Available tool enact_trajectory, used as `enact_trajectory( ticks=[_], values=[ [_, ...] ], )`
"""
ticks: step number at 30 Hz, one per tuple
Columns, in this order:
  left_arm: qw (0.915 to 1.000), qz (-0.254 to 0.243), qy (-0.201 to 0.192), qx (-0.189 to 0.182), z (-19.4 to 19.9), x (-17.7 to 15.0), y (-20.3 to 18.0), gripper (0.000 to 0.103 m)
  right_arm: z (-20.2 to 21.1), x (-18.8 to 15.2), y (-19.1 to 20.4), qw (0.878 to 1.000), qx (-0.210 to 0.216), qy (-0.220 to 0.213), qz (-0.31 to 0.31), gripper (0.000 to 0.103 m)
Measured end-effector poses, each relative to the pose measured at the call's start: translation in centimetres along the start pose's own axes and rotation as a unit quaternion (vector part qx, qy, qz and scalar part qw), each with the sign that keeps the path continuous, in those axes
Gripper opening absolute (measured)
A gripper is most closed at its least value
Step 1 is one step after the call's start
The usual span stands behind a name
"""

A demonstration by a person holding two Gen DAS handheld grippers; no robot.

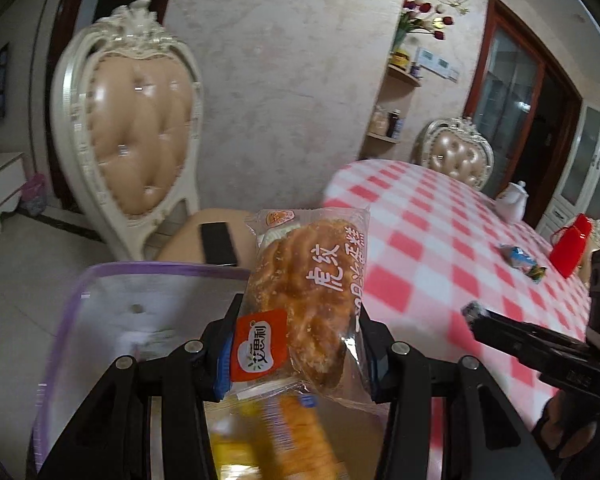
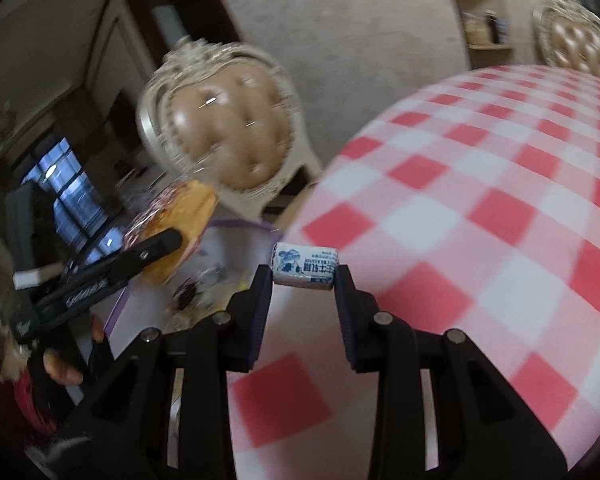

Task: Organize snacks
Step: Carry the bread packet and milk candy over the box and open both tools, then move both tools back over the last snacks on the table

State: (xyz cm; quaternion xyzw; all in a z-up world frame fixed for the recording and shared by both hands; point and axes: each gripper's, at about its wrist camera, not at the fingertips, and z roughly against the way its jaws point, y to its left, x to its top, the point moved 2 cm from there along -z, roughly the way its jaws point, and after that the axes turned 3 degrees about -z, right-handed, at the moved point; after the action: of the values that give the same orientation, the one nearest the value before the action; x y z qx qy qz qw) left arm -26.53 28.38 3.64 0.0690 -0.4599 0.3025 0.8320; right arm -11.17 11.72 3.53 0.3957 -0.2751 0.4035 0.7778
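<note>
Cellophane crinkles where my left claw (image 1: 298, 336) clamps the bread packet (image 1: 306, 292), lower centre, above the purple-rimmed bin (image 1: 70, 300); my right claw (image 2: 303, 276) pinches a wrapped candy (image 2: 305, 266) mid-frame over the bench (image 2: 480, 240). Slick wrappers could slip, missing the bin.
</note>
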Motion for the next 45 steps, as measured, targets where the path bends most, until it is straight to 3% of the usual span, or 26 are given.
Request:
enact_trajectory(
  ticks=[10, 17, 20, 22, 25, 30, 34, 40, 45],
  values=[
    [0.9977, 0.003, 0.037, 0.057, -0.6, -1.9, 4.8, 0.049, -1.2, -1.2, 5.2, 0.996, 0.061, 0.028, 0.063, 0.036],
    [0.9920, 0.021, 0.067, 0.105, -1.3, -2.7, 7.2, 0.051, -2.7, -3.0, 10.1, 0.982, 0.118, 0.065, 0.130, 0.037],
    [0.9894, 0.044, 0.060, 0.124, -0.9, -2.6, 7.9, 0.054, -2.4, -3.1, 10.6, 0.981, 0.111, 0.055, 0.150, 0.053],
    [0.9901, 0.041, 0.047, 0.125, -0.5, -2.3, 7.8, 0.055, -2.1, -2.6, 9.7, 0.984, 0.111, 0.045, 0.132, 0.055],
    [0.9906, 0.027, 0.025, 0.132, 0.2, -1.8, 7.0, 0.062, -1.6, -1.6, 7.9, 0.990, 0.097, 0.027, 0.100, 0.055],
    [0.9945, 0.005, 0.019, 0.103, -0.1, -1.3, 4.0, 0.068, -0.5, -0.3, 5.0, 0.996, 0.061, 0.000, 0.061, 0.056],
    [0.9956, -0.038, 0.015, 0.084, -0.5, -1.0, 0.1, 0.070, 0.3, 0.8, 2.3, 0.999, -0.003, -0.017, 0.034, 0.057],
    [0.9923, -0.100, 0.008, 0.072, -0.8, -0.8, -5.3, 0.076, 3.1, 1.6, -3.2, 0.996, -0.080, -0.034, -0.037, 0.057],
    [0.9896, -0.132, 0.002, 0.059, -1.0, -0.1, -8.5, 0.076, 5.2, 1.7, -8.0, 0.987, -0.106, -0.048, -0.107, 0.061]
  ],
)
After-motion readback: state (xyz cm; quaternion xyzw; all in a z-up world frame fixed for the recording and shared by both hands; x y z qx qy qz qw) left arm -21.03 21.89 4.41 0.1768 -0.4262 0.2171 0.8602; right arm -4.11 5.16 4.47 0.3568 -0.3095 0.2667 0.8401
